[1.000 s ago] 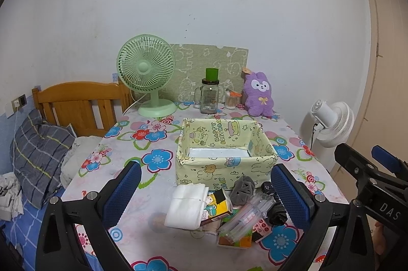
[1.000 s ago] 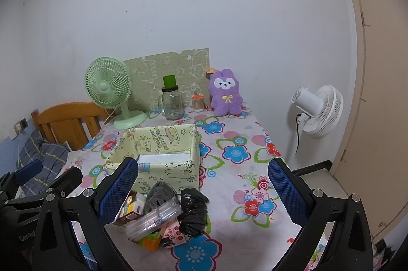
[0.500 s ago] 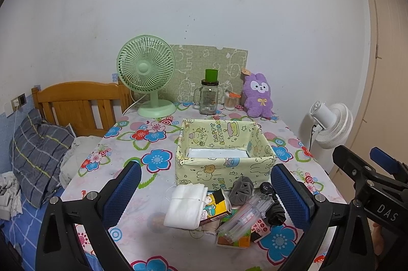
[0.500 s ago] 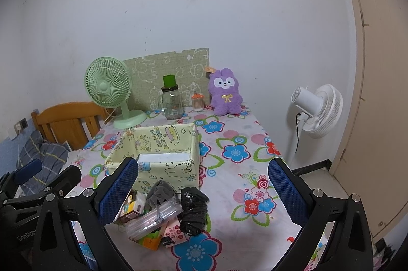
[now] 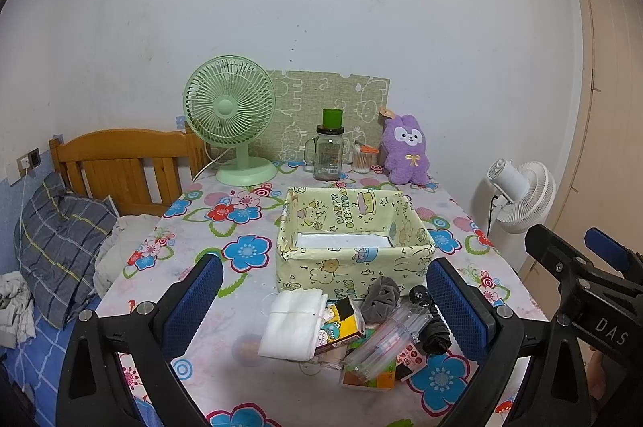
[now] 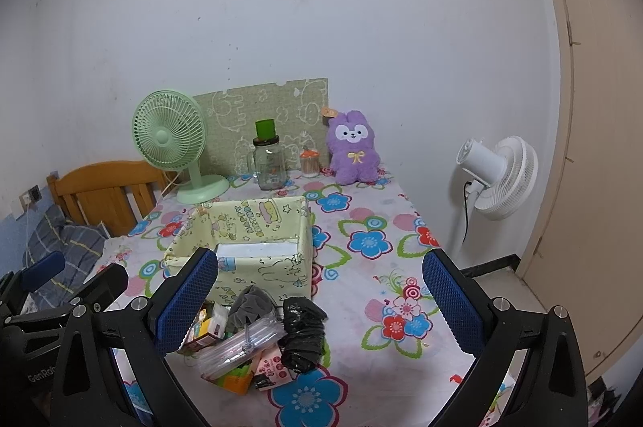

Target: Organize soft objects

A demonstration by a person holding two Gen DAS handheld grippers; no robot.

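Your table [image 5: 193, 310] carries one yellow box [image 5: 353, 258] at 12 o'clock of your left gripper [image 5: 323, 300]. Just before the box lies one small pile: one white cloth [image 5: 292, 322], one grey cloth [image 5: 379, 298] and one black bag [image 6: 302, 334], between the fingers and lower. Your right gripper [image 6: 319, 300] has the pile at 7 o'clock. Both grippers stand wide open and hold nothing.

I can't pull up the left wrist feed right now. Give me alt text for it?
Open left tongs hover over a flowered table, framing a small pile: a folded white cloth, a grey scrunchie, a clear pouch and a black bundle. Behind the pile sits a yellow fabric box, with a green fan and purple plush rabbit by the wall.
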